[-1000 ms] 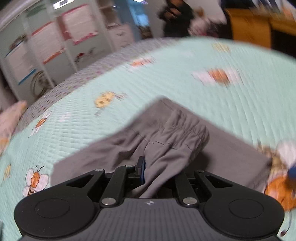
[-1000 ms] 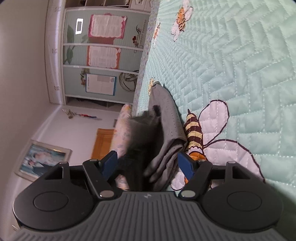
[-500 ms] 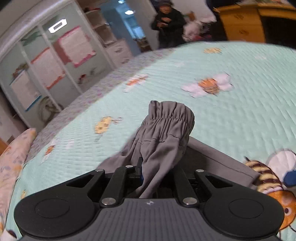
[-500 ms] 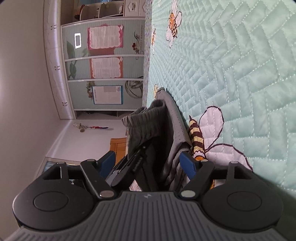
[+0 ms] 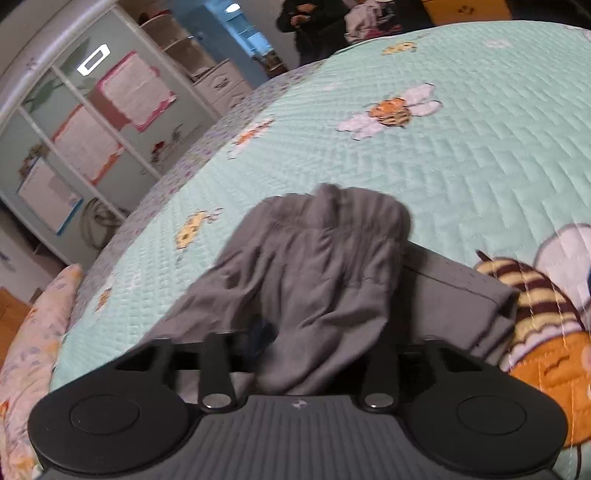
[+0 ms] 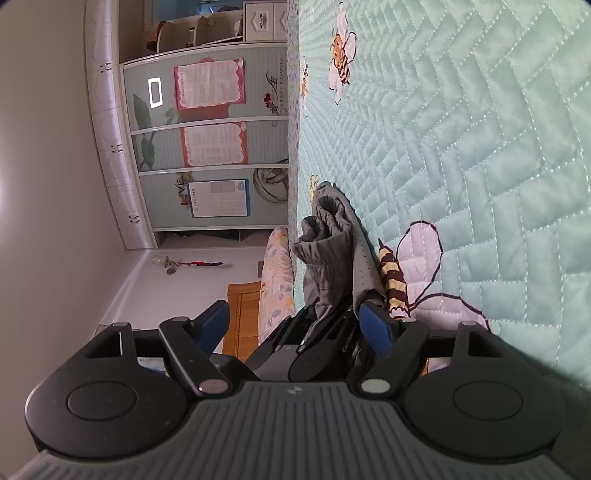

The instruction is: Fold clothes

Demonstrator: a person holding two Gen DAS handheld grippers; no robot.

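Observation:
A pair of grey shorts (image 5: pixel 317 269) with an elastic waistband lies partly folded on the mint quilted bedspread (image 5: pixel 461 155). My left gripper (image 5: pixel 291 354) is shut on a bunch of the grey fabric, and the waistband end droops over the flat lower layer. In the right wrist view the shorts (image 6: pixel 332 251) stand between the blue fingertips (image 6: pixel 375 326). My right gripper (image 6: pixel 295 325) is open around the fabric edge, and the left gripper's black body (image 6: pixel 317 354) lies between its fingers.
The bedspread has bee and flower patches (image 5: pixel 391 110). A floral pillow (image 5: pixel 26 354) lies at the bed's left end. A wardrobe with posters (image 5: pixel 110 122) stands beyond the bed. A person in dark clothes (image 5: pixel 306 22) stands at the far side.
My left gripper carried the waistband end up and forward over the lower layer, and the fabric now droops lower. My right gripper stayed open at the shorts' edge, with the left gripper moving in between its fingers.

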